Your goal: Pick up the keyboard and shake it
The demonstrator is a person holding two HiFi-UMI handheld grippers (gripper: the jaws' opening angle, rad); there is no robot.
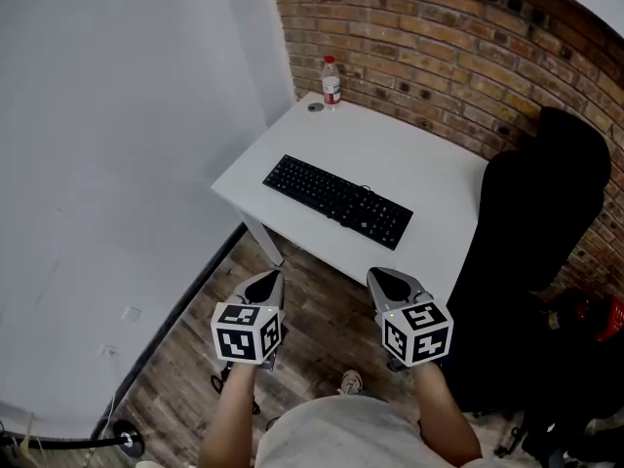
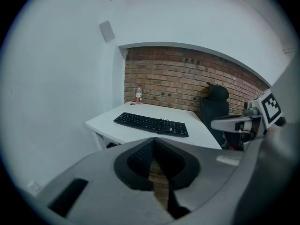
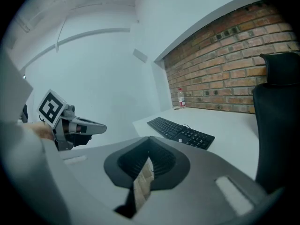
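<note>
A black keyboard (image 1: 337, 201) lies flat on the white table (image 1: 429, 178), slanting from upper left to lower right; it also shows in the left gripper view (image 2: 151, 124) and the right gripper view (image 3: 180, 132). Both grippers hang over the wooden floor in front of the table, well short of the keyboard. My left gripper (image 1: 266, 283) (image 2: 153, 142) is shut with nothing in it. My right gripper (image 1: 389, 279) (image 3: 149, 144) is shut and empty too. Each gripper shows in the other's view.
A clear water bottle (image 1: 331, 81) and a small round cap (image 1: 315, 107) stand at the table's far corner by the brick wall (image 1: 458, 47). A black office chair (image 1: 536, 252) sits right of the table. A white wall (image 1: 117, 144) runs along the left.
</note>
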